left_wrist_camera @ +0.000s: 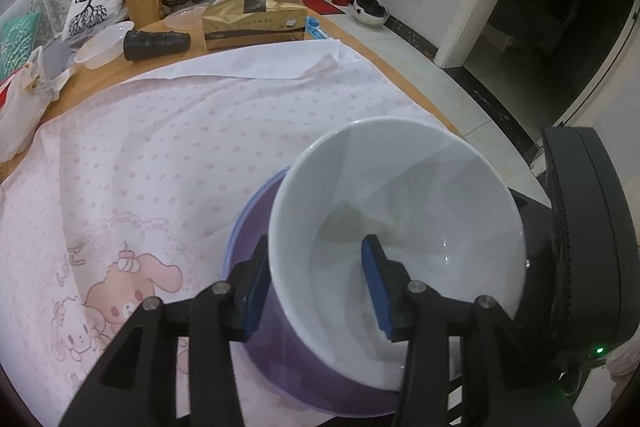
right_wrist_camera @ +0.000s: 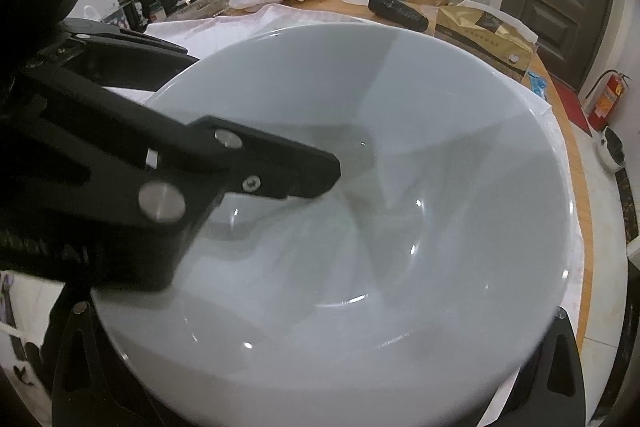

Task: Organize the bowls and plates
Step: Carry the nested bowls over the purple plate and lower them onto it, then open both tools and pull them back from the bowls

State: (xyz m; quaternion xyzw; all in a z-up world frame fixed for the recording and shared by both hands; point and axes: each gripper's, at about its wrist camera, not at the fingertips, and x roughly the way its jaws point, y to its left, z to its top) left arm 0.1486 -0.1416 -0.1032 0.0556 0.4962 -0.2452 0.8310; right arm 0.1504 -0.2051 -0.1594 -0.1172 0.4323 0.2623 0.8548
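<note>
Pinching the near wall of the white bowl (left_wrist_camera: 400,211) with my left tongs (left_wrist_camera: 316,291), one blue pad outside the rim and the other inside, I judge the grip shallow: only a strip of smooth glazed wall sits between the pads, so the bowl could swivel or slide out if I tilt or jerk. It sits tipped inside the purple bowl (left_wrist_camera: 256,227) at about five o'clock in the left view, on the pink patterned cloth (left_wrist_camera: 160,155) covering the counter (left_wrist_camera: 100,83). Whether it is fully seated I cannot tell; if I let go while it is canted, it may rock, clatter, or chip a rim. In the right view the white bowl (right_wrist_camera: 360,227) fills the frame, with the left tongs (right_wrist_camera: 304,179) reaching in from nine o'clock. My right tongs show only finger bases at the bottom corners, apparently spread wide around the bowl, though the tips are hidden. The two tools crowd one another and could knock together. The counter's edge lies close at three o'clock, and the cloth could slip.
</note>
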